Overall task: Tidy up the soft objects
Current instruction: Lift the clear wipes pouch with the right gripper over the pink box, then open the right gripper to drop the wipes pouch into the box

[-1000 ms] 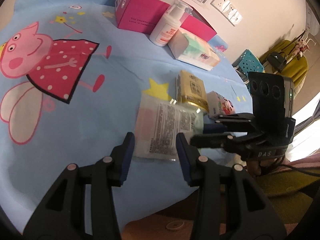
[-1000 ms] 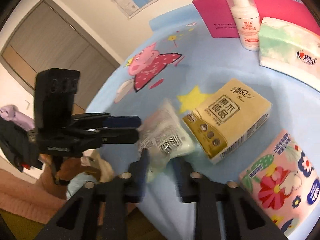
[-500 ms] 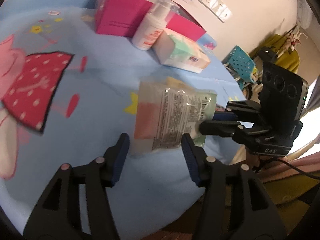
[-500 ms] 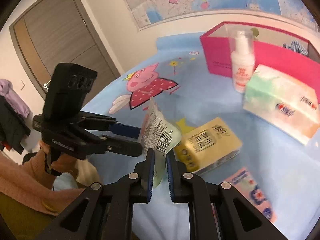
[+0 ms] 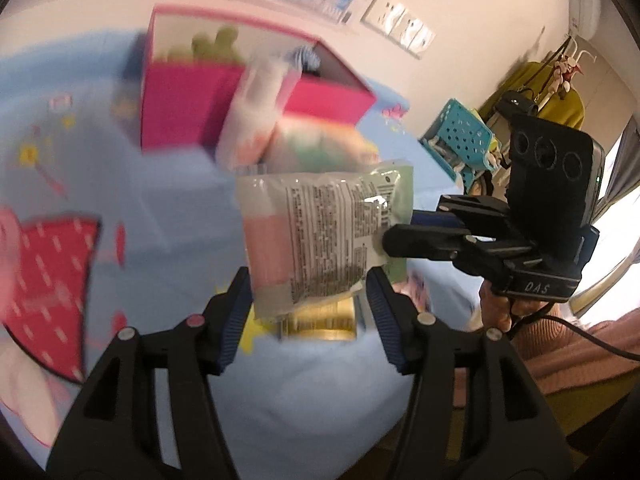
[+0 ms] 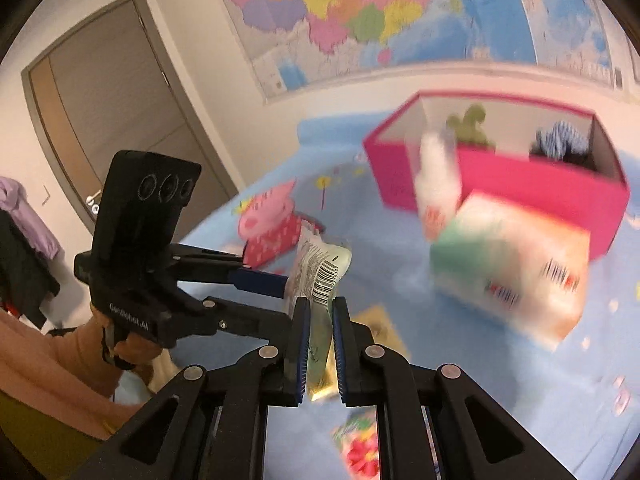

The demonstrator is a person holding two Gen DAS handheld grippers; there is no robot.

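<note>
one bottle point(image 6: 436, 184) and tissue pack point(image 6: 516, 272) front the pink box point(image 6: 500, 176).

Cream-walled room with a map and a door
A colourful wall map point(image 6: 400, 12) hangs beside a grey-brown door point(image 6: 120, 120); white wall sockets point(image 5: 400, 28) sit opposite.

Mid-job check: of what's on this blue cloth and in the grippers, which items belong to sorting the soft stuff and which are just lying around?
In the job:
- clear plastic pouch, pinched by the right gripper
- left gripper, jaws open around the pouch
- pink box, soft items already inside
- tissue packs: green-white, yellow

Lying about:
- pump bottle
- wall map
</note>
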